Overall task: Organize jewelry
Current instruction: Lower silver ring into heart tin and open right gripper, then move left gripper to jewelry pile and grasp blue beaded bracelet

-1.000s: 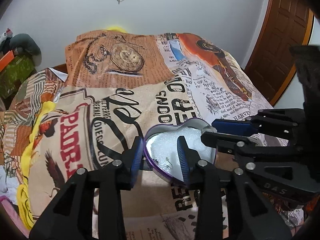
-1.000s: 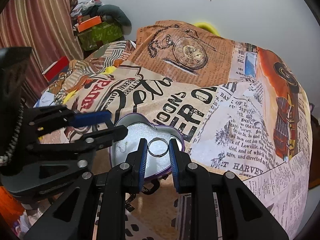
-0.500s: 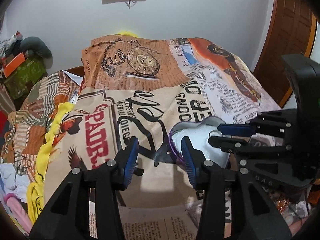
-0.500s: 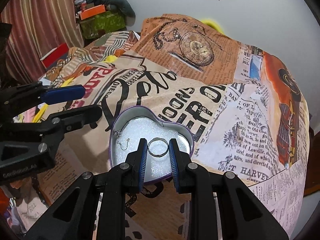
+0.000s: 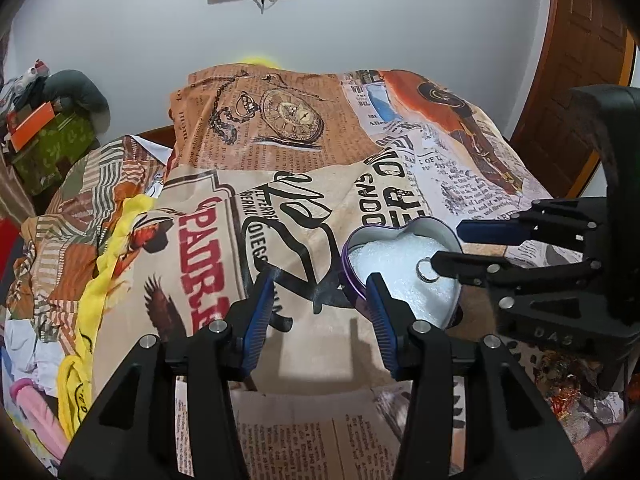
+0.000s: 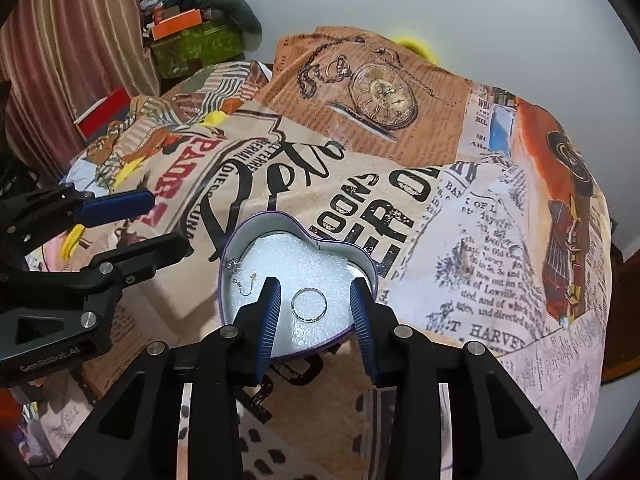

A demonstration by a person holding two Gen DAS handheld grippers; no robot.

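Note:
A purple heart-shaped tin (image 6: 226, 256) lined with white foam sits on the printed bedspread (image 6: 460, 216). A thin silver ring (image 6: 309, 305) lies flat on the foam. My right gripper (image 6: 316, 286) hangs over the tin's near lobe, jaws opening, the ring between the pads but touching neither. Small earrings (image 6: 243, 280) lie at the tin's left wall. In the left wrist view the tin (image 5: 347, 264) and the ring (image 5: 427, 271) show beside the right gripper (image 5: 447, 244). My left gripper (image 5: 319, 280) stands just left of the tin, jaws opening, nothing between them.
A green box (image 6: 192, 46) with clutter and a striped curtain (image 6: 68, 52) stand at the far left. Yellow and pink clothes (image 5: 80, 344) are heaped along the bed's left side. A wooden door (image 5: 576, 80) is at the right. Small glittery pieces (image 5: 560, 384) lie below the right gripper.
The right gripper has let go of the ring, which now lies on the foam. The left gripper has come off the tin's rim, moved left and widened.

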